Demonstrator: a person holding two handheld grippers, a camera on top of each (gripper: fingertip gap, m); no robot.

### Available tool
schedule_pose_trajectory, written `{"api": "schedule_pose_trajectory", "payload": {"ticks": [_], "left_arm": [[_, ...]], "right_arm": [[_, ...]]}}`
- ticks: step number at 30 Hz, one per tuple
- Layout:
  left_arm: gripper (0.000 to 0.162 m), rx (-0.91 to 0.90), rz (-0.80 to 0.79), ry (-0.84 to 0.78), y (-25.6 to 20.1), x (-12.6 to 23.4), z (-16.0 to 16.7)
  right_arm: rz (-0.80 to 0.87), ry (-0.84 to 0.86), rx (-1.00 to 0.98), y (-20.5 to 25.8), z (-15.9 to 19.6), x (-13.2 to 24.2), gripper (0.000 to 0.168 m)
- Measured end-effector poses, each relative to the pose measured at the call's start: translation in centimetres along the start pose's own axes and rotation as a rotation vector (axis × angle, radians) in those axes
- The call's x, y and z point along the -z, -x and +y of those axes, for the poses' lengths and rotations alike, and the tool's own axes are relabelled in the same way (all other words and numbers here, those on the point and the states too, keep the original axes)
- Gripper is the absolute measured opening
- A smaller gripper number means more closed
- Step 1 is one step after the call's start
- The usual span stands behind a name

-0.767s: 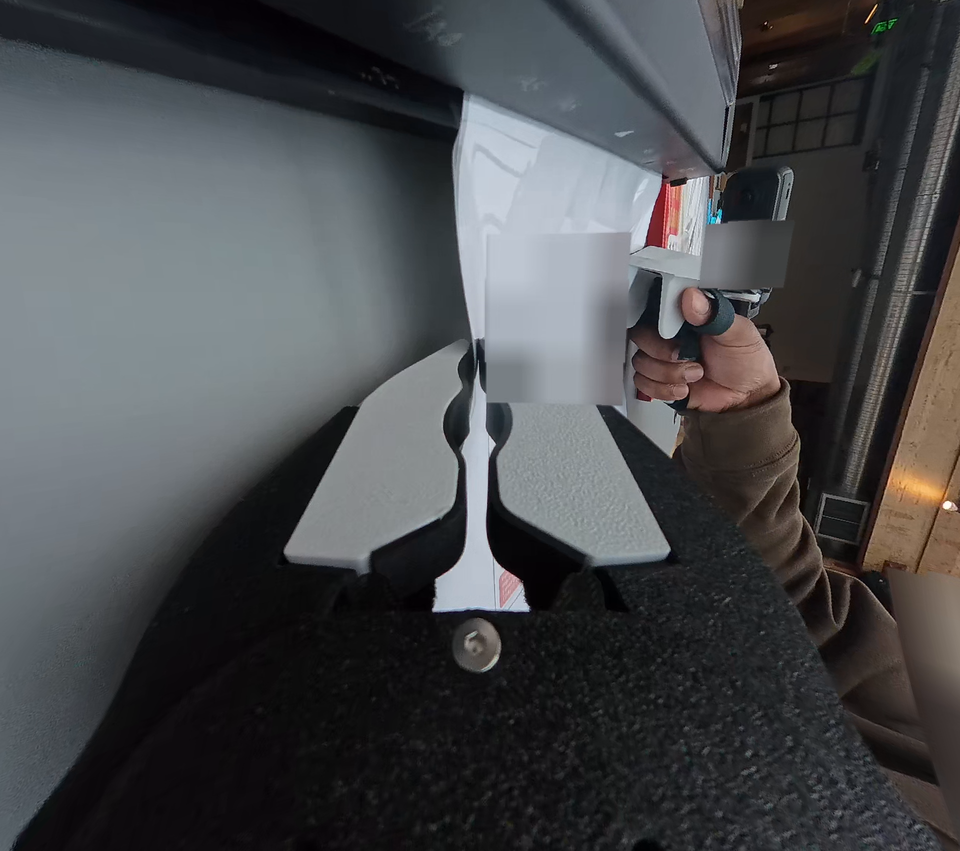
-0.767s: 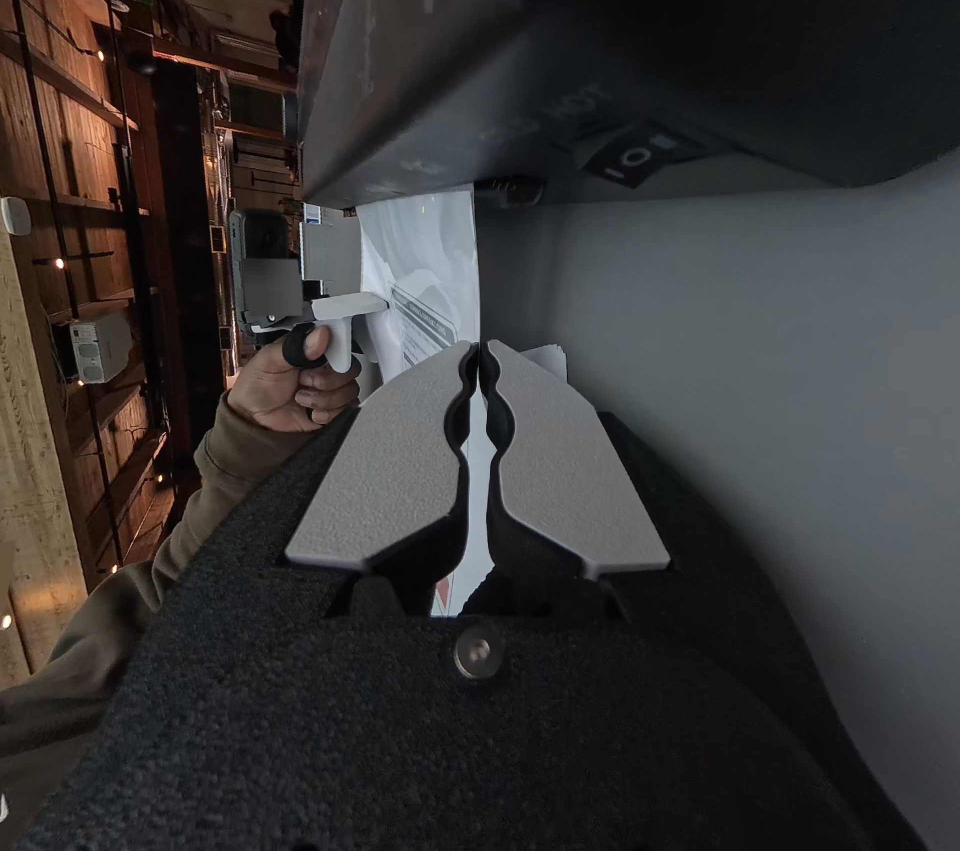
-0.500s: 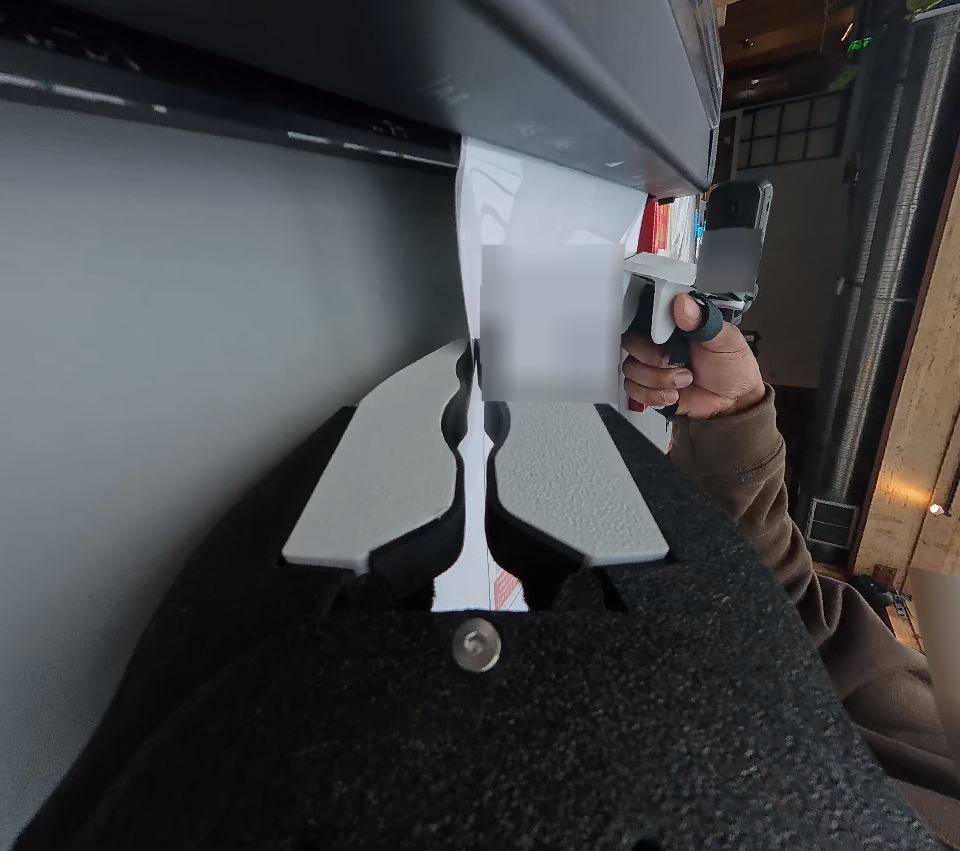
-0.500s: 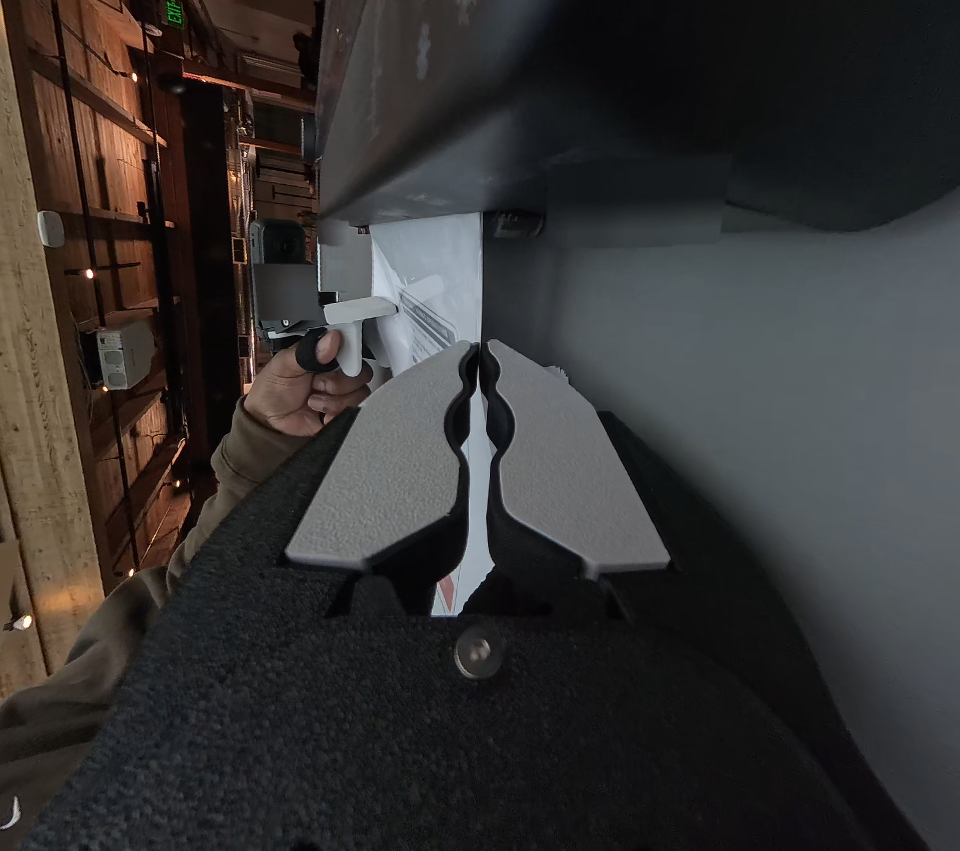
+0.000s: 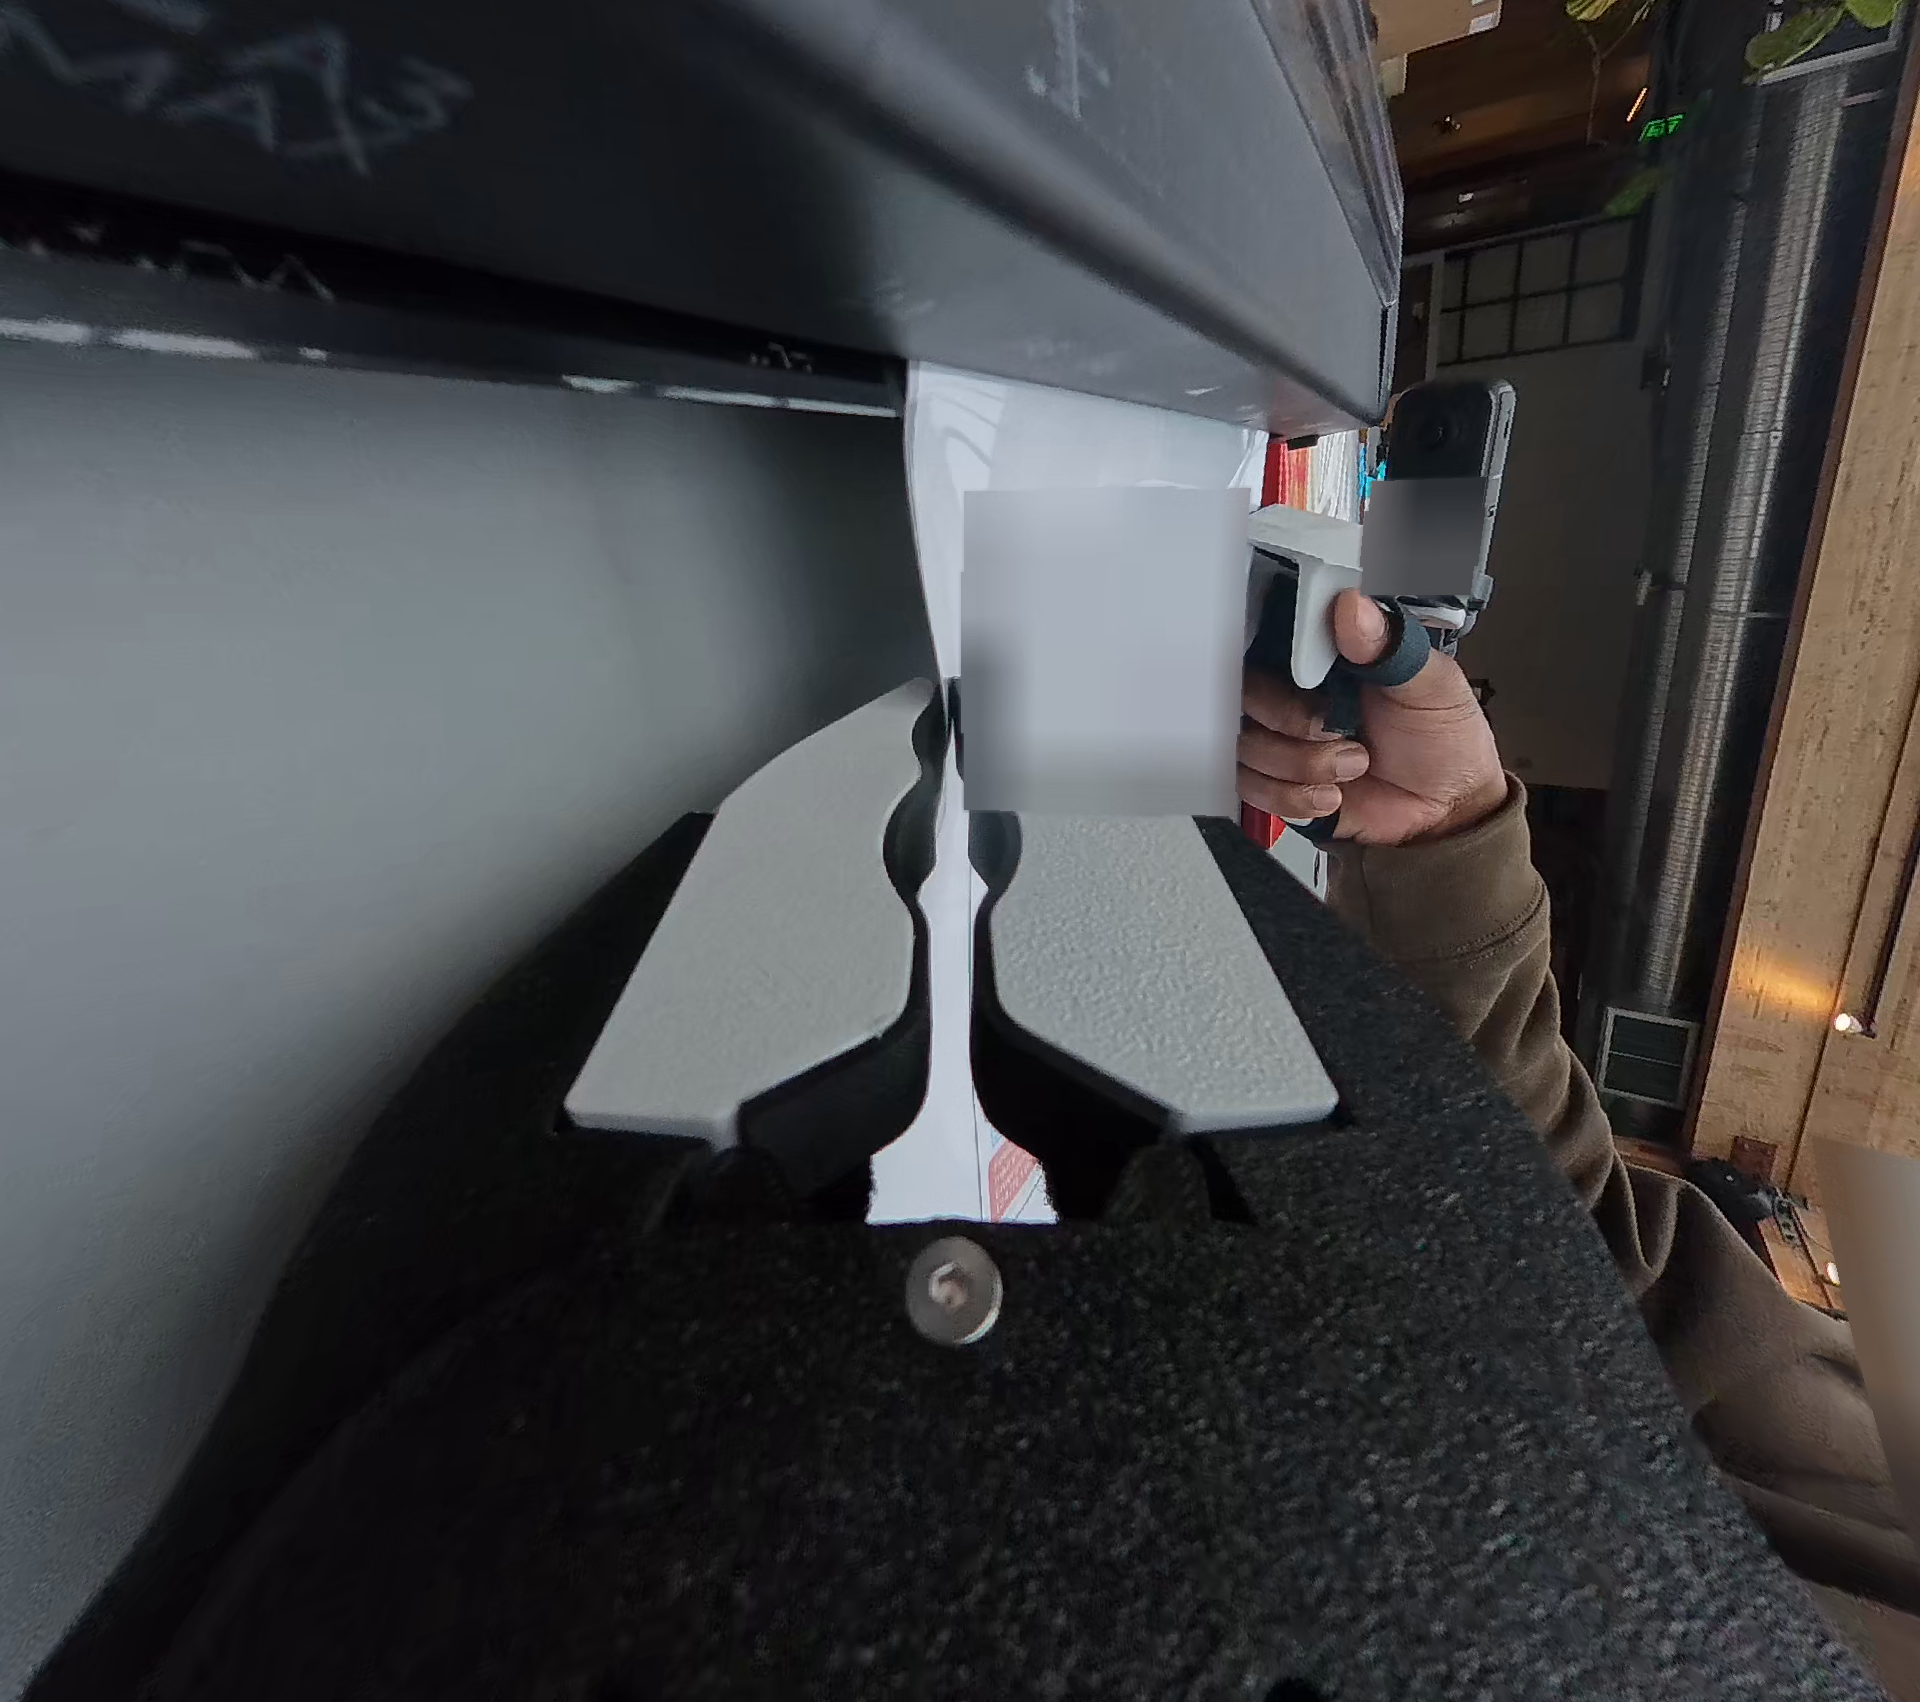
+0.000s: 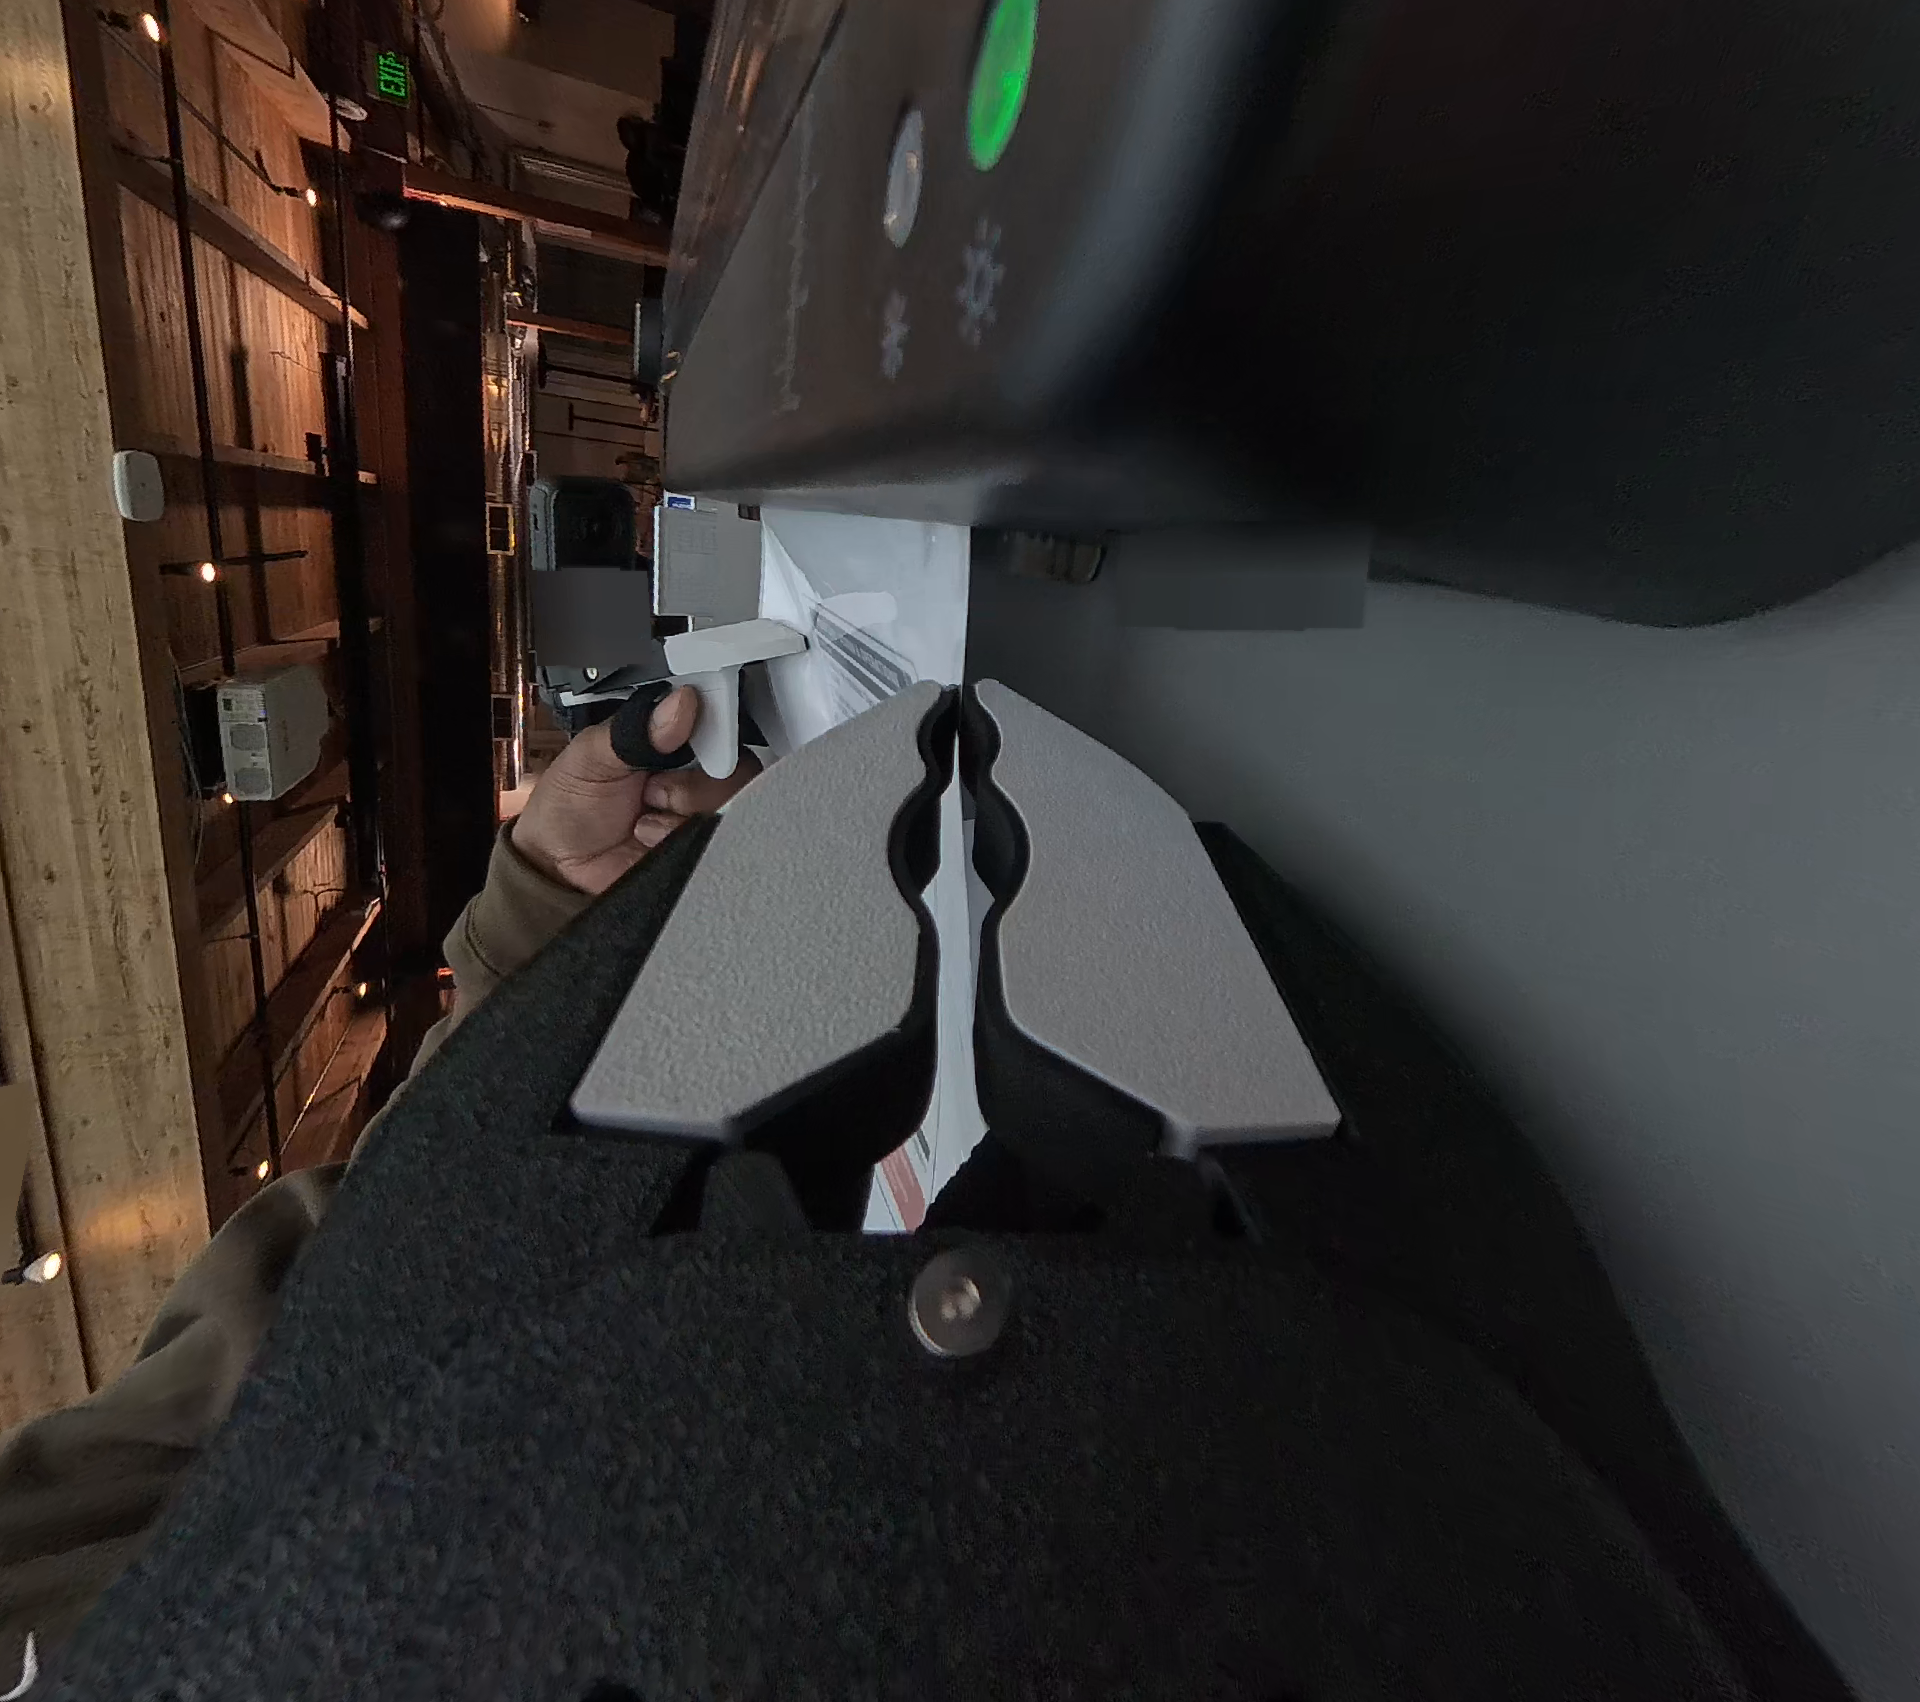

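Observation:
A glossy white sheet [image 5: 1049, 437] sticks out from under the edge of a dark grey machine [image 5: 727, 42]. My left gripper [image 5: 951, 696] is shut on one side edge of the sheet. My right gripper [image 6: 964, 696] is shut on the opposite side edge of the sheet [image 6: 883, 572], just below the machine [image 6: 1403, 250]. Each view shows the other gripper farther off on the sheet: the right one [image 5: 1309, 592] in a person's hand [image 5: 1392, 738], and the left one [image 6: 727, 644] in a hand [image 6: 603, 790].
A lit green light [image 6: 1003, 63] and a small grey button [image 6: 904, 182] sit on the machine's face. A plain grey surface [image 5: 364, 717] lies beside the sheet. Wooden walls with small lights [image 6: 94, 509] and potted plants [image 5: 1829, 0] are far behind.
Both views have shifted: the machine's edge now lies closer to the fingertips, and more of its face, with the green light, has come into the right wrist view. Both grippers stay shut on the sheet.

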State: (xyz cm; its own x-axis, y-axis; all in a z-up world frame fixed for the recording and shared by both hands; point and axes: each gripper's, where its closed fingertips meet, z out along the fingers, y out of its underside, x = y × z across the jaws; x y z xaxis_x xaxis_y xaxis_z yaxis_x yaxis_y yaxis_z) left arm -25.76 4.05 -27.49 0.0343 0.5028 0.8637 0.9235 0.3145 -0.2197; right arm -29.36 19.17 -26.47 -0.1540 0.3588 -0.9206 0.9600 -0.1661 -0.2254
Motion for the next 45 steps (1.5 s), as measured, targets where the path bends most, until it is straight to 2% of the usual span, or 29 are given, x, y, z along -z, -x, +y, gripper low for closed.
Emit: {"api": "schedule_pose_trajectory", "payload": {"ticks": [1, 33, 39, 45], "left_arm": [[0.000, -0.001, -0.001, 0.000, 0.0, 0.0, -0.1], [0.001, 0.017, 0.054, -0.069, -0.3, -0.4, -2.2], [0.000, 0.029, 0.078, -0.075, -0.5, -0.4, -2.3], [0.000, 0.047, 0.092, -0.093, -0.5, -0.4, -2.5]], "right_arm": [[0.001, 0.001, 0.000, -0.1, 0.0, 0.0, 0.000], [-0.060, -0.101, -0.018, 0.3, -2.0, -0.4, 0.000], [-0.051, -0.062, 0.001, 0.9, -1.0, 0.4, 0.015], [-0.053, -0.023, 0.023, 1.3, 0.1, 1.5, 0.020]]}}
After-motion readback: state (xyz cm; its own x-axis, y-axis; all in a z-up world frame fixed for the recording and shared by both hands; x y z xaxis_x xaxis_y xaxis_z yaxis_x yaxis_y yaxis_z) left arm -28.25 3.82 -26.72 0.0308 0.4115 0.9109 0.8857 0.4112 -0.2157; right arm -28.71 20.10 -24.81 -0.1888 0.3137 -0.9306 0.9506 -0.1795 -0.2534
